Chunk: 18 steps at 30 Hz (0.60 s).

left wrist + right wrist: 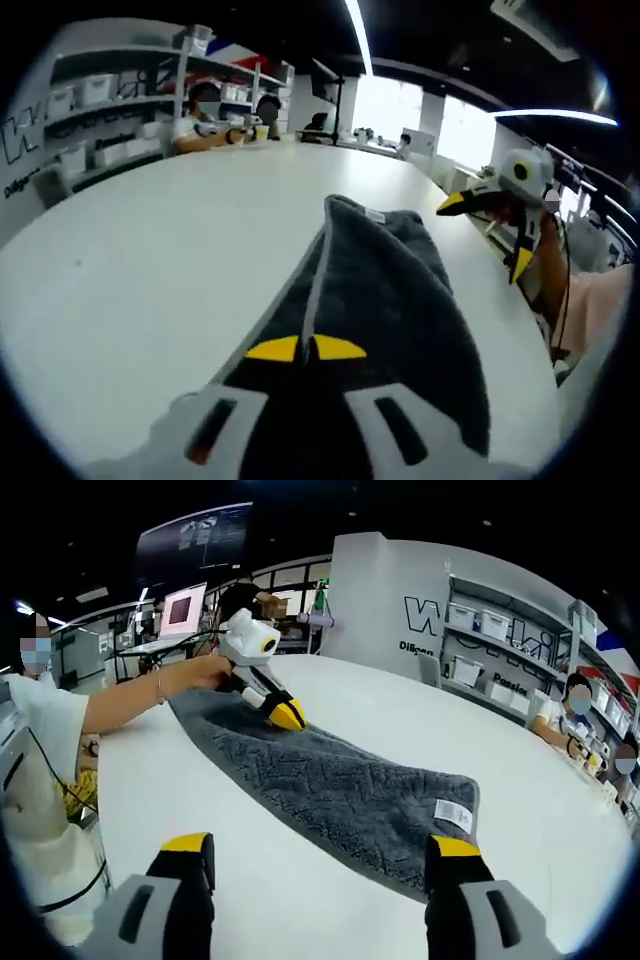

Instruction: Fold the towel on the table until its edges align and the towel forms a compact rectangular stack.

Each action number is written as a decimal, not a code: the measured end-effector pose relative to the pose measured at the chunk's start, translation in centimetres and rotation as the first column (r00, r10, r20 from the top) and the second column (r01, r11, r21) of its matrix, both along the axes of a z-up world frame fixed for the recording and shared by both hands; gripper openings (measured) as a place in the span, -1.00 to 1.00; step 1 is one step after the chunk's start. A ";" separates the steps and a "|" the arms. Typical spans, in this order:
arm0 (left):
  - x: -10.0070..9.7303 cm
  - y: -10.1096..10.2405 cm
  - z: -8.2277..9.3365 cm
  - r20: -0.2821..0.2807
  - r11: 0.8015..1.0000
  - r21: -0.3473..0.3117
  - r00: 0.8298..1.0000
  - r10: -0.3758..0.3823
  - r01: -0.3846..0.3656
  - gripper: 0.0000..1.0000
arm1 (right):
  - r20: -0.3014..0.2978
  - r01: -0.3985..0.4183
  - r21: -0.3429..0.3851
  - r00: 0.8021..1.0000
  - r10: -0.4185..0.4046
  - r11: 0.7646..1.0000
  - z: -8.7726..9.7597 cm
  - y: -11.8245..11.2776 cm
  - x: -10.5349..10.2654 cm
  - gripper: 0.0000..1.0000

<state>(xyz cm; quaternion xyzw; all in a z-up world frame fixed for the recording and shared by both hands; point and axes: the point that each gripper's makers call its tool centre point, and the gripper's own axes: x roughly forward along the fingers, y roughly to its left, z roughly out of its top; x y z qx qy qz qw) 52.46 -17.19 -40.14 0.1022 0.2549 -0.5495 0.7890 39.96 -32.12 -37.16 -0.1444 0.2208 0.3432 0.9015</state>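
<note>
Left gripper [305, 348] pinched shut on towel [330, 785] end; right gripper [325, 855] wide open, empty, above the table [300, 910].
Towel lies in a long strip; lifting one-handed risks a skewed fold, edges misaligned.

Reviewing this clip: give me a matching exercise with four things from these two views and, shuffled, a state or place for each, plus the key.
Things:
1. left gripper
2. right gripper
3. towel
4. white label

States:
A. jaws wide apart, above the table
B. grey, lying folded in a long strip
C. closed on the towel's far end
D. sewn near the towel's near corner

Pairs: 1-C, 2-A, 3-B, 4-D
</note>
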 end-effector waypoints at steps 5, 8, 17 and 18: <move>1.3 0.1 -0.5 0.032 0.999 0.045 0.999 -0.006 0.005 -0.75 | -0.001 0.007 0.002 1.000 -0.007 1.000 -0.2 -0.2 0.0 0.80; 1.3 0.1 -0.6 0.042 0.999 0.052 0.999 -0.009 0.007 -0.82 | -0.006 0.003 0.001 1.000 -0.003 1.000 -0.4 -0.1 -0.2 0.79; 1.1 0.3 0.3 0.078 0.998 0.062 0.997 -0.009 0.004 -0.97 | 0.002 0.006 0.008 1.000 -0.006 1.000 -0.1 -0.3 -0.3 0.78; 0.9 0.3 0.4 0.078 0.998 0.065 0.997 -0.019 0.014 -0.97 | 0.002 0.007 0.007 1.000 -0.007 1.000 -0.1 -0.3 -0.3 0.78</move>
